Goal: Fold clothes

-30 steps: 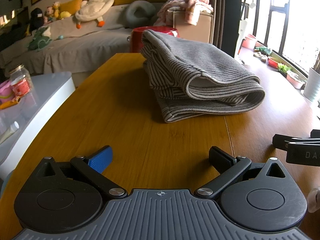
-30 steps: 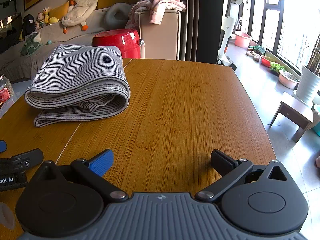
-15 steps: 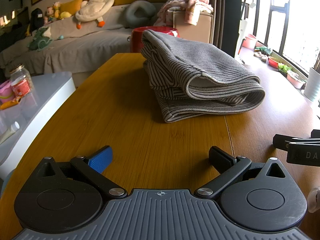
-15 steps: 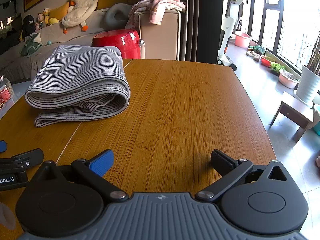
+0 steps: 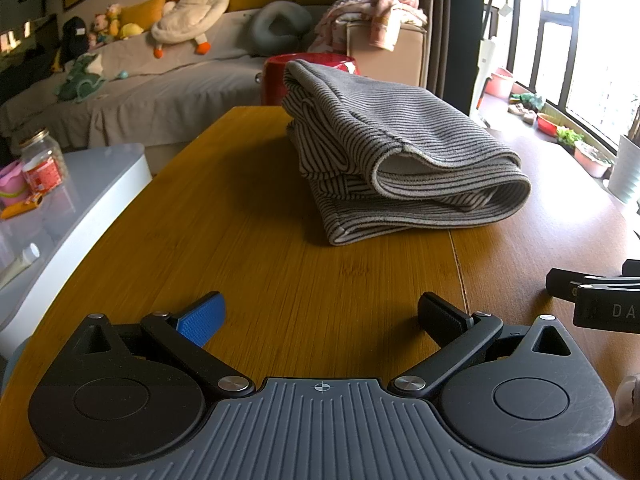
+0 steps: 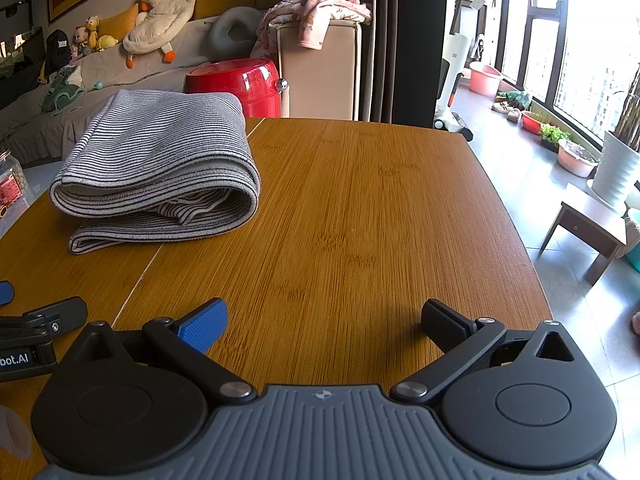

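Grey-and-black striped knit, folded into a thick bundle (image 5: 400,156), sits on the bamboo-grain table (image 5: 248,240) ahead of the left gripper (image 5: 320,316) and a little to its right, well clear of the fingertips. From the right gripper (image 6: 324,318) the same folded garment (image 6: 160,168) lies forward and off to the left, also out of reach. Both grippers hover low over the wood with jaws spread wide and nothing between them; the blue pad (image 5: 202,318) and the black pad (image 5: 438,316) of the left one stand far apart, and the right one matches. Compared with a second ago, nothing has shifted: the bundle keeps its place and shape, and neither gripper has closed or advanced. The left gripper's view catches the other tool's black finger at its right edge. Beyond the table's far end, behind the garment, stands a red tub (image 6: 240,84), with a sofa (image 5: 160,92) of plush toys farther back.
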Demonstrator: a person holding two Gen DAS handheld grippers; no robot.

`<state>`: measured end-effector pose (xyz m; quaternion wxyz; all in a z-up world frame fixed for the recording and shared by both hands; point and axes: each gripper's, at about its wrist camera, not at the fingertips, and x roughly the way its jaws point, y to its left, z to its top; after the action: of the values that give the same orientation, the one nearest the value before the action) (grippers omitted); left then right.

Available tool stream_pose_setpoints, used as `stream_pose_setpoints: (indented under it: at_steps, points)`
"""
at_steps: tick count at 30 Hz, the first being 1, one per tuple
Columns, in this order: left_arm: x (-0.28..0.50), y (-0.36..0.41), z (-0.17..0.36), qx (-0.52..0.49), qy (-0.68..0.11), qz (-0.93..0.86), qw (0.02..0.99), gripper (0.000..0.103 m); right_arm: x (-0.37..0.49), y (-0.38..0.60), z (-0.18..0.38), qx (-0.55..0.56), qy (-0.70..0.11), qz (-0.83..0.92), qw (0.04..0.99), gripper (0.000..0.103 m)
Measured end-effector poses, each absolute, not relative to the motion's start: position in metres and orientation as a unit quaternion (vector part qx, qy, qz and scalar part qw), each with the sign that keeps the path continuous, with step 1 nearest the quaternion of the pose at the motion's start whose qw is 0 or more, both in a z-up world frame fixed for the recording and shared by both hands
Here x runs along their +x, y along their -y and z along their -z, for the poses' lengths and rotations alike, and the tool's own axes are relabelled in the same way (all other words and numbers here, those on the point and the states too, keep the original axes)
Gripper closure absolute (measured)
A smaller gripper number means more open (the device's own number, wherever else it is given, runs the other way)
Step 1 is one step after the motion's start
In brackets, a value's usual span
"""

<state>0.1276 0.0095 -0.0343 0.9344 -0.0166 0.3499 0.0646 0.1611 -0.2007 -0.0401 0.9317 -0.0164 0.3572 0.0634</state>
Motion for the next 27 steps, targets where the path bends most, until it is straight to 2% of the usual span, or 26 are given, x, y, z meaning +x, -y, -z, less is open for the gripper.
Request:
stream_pose_setpoints:
  at_steps: [27]
  points:
    - [0.1284,-0.0101,0.0344,-0.016,-0.350,-0.065,0.934,0.000,0.1579,0.1983,0.0403,-0.016,-0.357,-0.062,0.932,0.000]
